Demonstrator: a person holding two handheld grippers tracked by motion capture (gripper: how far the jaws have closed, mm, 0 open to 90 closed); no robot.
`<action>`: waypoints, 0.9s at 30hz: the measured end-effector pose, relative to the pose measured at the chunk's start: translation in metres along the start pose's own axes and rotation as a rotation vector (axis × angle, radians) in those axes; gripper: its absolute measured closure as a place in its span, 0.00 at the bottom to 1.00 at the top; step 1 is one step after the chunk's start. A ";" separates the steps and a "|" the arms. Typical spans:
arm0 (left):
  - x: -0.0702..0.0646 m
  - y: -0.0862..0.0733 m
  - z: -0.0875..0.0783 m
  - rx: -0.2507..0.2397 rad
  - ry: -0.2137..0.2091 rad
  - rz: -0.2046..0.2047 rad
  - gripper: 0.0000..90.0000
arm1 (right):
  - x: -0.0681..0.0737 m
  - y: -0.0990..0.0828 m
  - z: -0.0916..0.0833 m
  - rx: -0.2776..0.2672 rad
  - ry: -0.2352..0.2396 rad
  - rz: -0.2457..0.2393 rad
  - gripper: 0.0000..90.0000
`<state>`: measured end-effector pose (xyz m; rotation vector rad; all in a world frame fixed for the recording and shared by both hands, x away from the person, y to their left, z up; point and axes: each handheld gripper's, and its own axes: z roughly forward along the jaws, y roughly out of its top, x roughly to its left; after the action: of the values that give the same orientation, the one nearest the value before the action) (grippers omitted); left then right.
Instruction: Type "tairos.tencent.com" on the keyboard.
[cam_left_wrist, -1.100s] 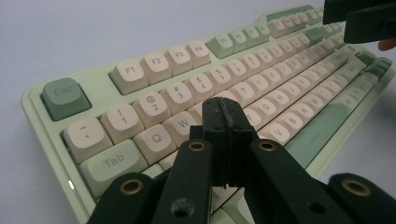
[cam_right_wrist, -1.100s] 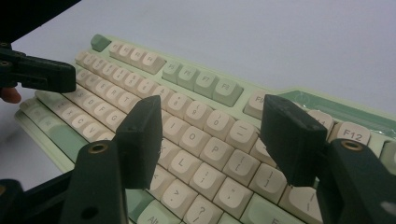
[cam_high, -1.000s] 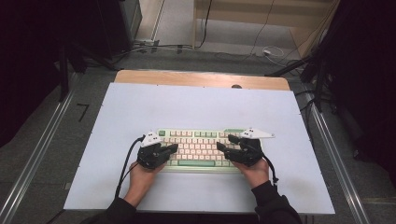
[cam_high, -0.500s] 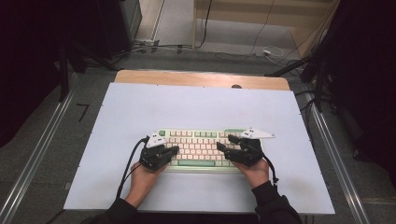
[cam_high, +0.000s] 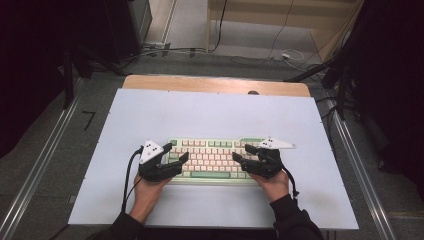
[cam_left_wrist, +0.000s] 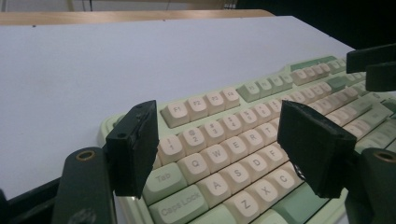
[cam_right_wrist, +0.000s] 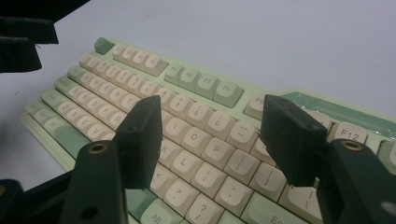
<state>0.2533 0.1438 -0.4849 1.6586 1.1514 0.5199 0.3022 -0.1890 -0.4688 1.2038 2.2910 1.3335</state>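
Note:
A pale green keyboard (cam_high: 210, 157) with cream keys lies near the front of the white table top. My left gripper (cam_high: 177, 152) hovers over its left end, open; its jaws have just been opening and nothing is between them. In the left gripper view the left gripper (cam_left_wrist: 224, 144) frames the Q, W, E keys of the keyboard (cam_left_wrist: 243, 116). At the keyboard's right end my right gripper (cam_high: 243, 153) stands open. The right gripper view shows the right gripper (cam_right_wrist: 215, 140) spread above the O, P, L keys of the keyboard (cam_right_wrist: 187, 93), holding nothing.
A white sheet (cam_high: 210, 115) covers the table, with a wooden strip (cam_high: 210, 84) showing at its far edge. Metal rails (cam_high: 40, 170) run along both sides. Cables lie on the floor behind the table.
The left gripper's jaws have gone from shut to spread apart over the keyboard's left end. The right gripper has kept still.

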 end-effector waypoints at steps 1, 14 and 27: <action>0.001 -0.002 0.000 -0.006 0.016 0.002 0.33 | 0.000 0.000 0.000 -0.002 -0.001 0.002 0.41; 0.028 -0.009 -0.011 -0.027 0.093 -0.092 0.32 | 0.001 -0.001 -0.002 -0.006 -0.009 -0.004 0.41; 0.029 -0.008 -0.012 -0.024 0.101 -0.088 0.32 | 0.001 -0.004 -0.001 0.007 -0.011 -0.003 0.41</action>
<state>0.2540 0.1754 -0.4930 1.5684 1.2811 0.5644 0.2986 -0.1898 -0.4714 1.2062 2.2913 1.3160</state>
